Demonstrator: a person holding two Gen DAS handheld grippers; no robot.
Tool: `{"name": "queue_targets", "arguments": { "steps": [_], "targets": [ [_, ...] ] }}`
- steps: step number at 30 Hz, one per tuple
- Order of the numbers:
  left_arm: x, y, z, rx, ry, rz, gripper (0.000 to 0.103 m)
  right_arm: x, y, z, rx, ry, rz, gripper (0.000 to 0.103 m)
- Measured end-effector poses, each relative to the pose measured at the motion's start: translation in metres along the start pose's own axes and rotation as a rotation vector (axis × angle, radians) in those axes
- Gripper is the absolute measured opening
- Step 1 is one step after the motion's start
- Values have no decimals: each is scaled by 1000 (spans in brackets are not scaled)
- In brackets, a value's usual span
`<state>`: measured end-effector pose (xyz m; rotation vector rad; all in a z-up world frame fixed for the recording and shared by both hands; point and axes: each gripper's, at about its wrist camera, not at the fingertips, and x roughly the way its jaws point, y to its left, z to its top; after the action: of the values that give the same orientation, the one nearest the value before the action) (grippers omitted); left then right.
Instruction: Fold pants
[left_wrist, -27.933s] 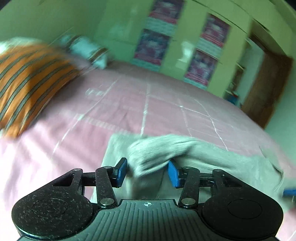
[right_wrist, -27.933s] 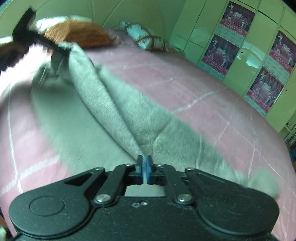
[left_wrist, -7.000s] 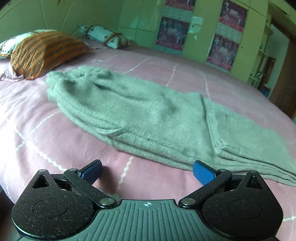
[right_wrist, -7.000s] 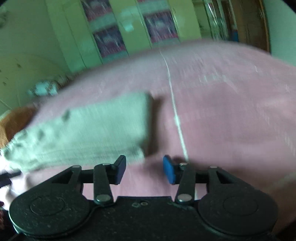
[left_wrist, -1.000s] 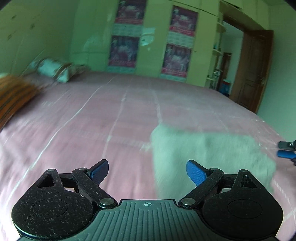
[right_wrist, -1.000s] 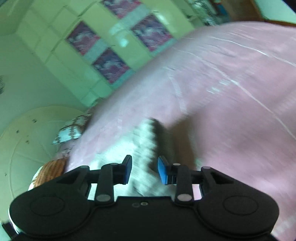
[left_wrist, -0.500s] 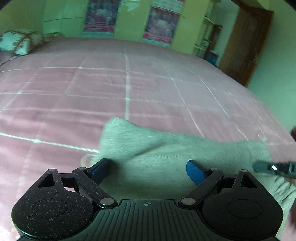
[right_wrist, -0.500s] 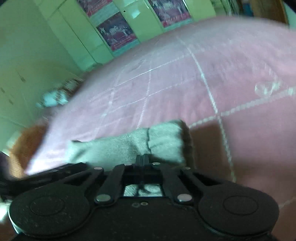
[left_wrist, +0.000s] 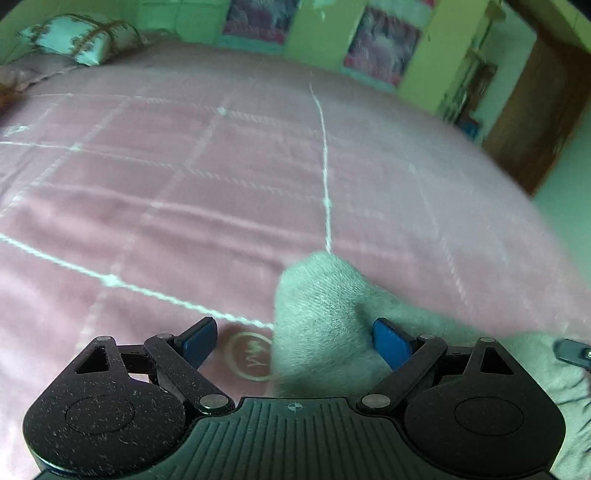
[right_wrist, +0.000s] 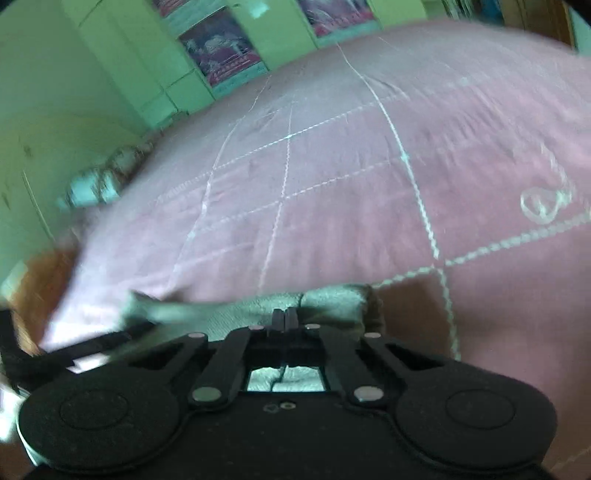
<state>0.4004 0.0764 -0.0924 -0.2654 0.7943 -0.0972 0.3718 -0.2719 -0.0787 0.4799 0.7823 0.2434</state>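
Observation:
The grey-green fleece pants (left_wrist: 321, 314) lie folded on the pink bedspread (left_wrist: 221, 177). In the left wrist view a corner of them humps up between the blue pads of my left gripper (left_wrist: 295, 341), whose jaws stand wide open around it. In the right wrist view my right gripper (right_wrist: 284, 314) is shut on the edge of the pants (right_wrist: 332, 299), which bunch just ahead of the fingers. The right gripper's tip (left_wrist: 572, 352) shows at the right edge of the left wrist view.
A patterned pillow (left_wrist: 81, 38) lies at the bed's far left corner. Green wardrobe doors with posters (left_wrist: 380, 44) stand behind the bed. A brown door (left_wrist: 535, 122) is at the right. An orange pillow (right_wrist: 33, 280) shows at the left of the right wrist view.
The left gripper has shifted left, so the pants corner now sits toward its right pad. The right gripper stays shut on the pants edge.

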Motion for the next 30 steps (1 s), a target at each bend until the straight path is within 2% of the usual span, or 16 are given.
{"name": "queue_targets", "arguments": {
  "steps": [1, 2, 3, 7, 9, 10, 12, 13, 15, 17, 20, 24, 26, 28, 30],
  "targets": [
    [-13, 4, -3, 20, -18, -7, 90, -16, -2, -3, -26, -45, -4, 10],
    [-27, 9, -8, 45, -36, -10, 91, -32, -5, -7, -39, -77, -5, 29],
    [-41, 15, -14, 62, -55, -9, 91, -45, -11, -12, -36, -89, -8, 33],
    [-90, 39, -48, 106, -93, 19, 95, -92, -35, -43, 0, -129, -2, 33],
    [-102, 43, -63, 108, -84, -7, 97, -107, -31, -61, -49, -167, 28, 31],
    [-101, 41, -71, 126, -65, 2, 97, -106, -25, -67, -87, -161, 21, 31],
    [-94, 37, -87, 160, -2, 16, 99, -87, -13, -84, -167, -82, -72, 32],
    [-98, 40, -91, 129, -16, 20, 99, -81, -19, -88, -145, -57, -91, 34],
    [-114, 47, -91, 58, -18, 16, 99, -88, -33, -86, 7, -54, -49, 35],
    [-135, 50, -99, 38, -70, -30, 99, -113, -33, -88, 33, -125, 1, 36],
    [-150, 54, -110, -3, -76, -80, 99, -131, -46, -100, 123, -150, 149, 39],
    [-153, 58, -123, -66, -77, -73, 100, -128, -54, -115, 167, -158, 150, 58],
    [-144, 60, -123, -99, -71, -79, 100, -123, -57, -116, 196, -157, 163, 58],
    [-140, 58, -124, -110, -58, -65, 100, -121, -58, -117, 205, -168, 161, 67],
    [-135, 56, -122, -116, -43, -56, 100, -123, -61, -119, 230, -167, 174, 69]
  ]
}}
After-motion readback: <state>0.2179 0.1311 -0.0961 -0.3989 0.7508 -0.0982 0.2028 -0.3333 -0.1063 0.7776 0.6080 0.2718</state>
